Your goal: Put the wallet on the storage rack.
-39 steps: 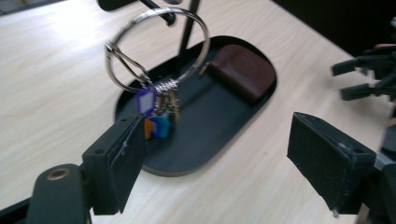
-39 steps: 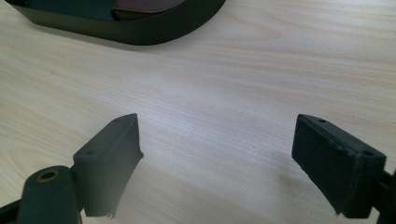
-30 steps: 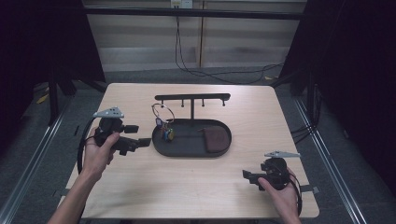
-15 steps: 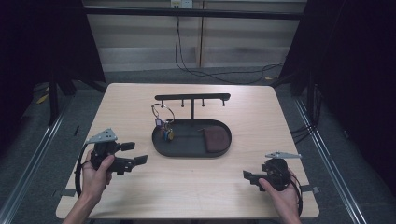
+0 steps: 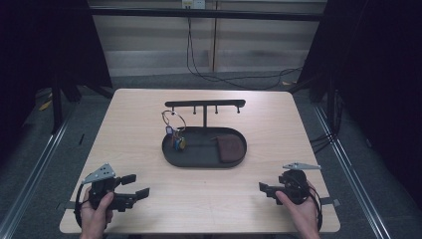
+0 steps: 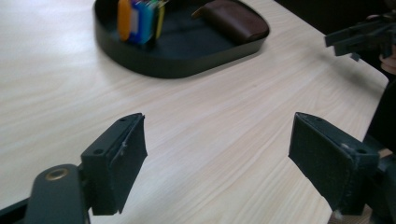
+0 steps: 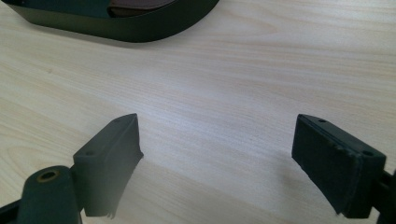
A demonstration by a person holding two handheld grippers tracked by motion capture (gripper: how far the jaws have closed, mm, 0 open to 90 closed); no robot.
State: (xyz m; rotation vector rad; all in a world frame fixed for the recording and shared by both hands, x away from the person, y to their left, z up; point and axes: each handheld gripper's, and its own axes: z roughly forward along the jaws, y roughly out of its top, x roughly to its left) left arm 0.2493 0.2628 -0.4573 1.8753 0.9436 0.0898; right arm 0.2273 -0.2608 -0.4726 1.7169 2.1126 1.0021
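While the light wooden table [image 5: 149, 129] spreads wide under the high view, a black oval tray [image 5: 171, 154] sits near its middle, with a black rack [image 5: 205, 104] of hanging pegs rising on a post from the tray's far edge. Well apart from the tray, at the near left corner of the table, the left gripper [image 5: 138, 186] is held in the person's left hand [image 5: 94, 214], its jaws spread wide with nothing between them; the left gripper view shows the same gap over bare wood, with the tray ahead of it. At the near right corner the right gripper [image 5: 263, 188] is held in the right hand [image 5: 298, 211], pointing toward the left one, and the right gripper view shows its jaws likewise spread apart over bare tabletop, empty, with the tray's rim [image 7: 140, 28] beyond. Inside the tray, a brown leather pouch [image 5: 229, 149] lies flat at the right end. At the tray's left end stands a bunch of coloured key tags [image 5: 177, 142], orange, blue and yellow in the left gripper view, hanging from a thin metal ring [image 5: 173, 120] that reaches up toward the rack; whether the ring hooks on a peg I cannot tell
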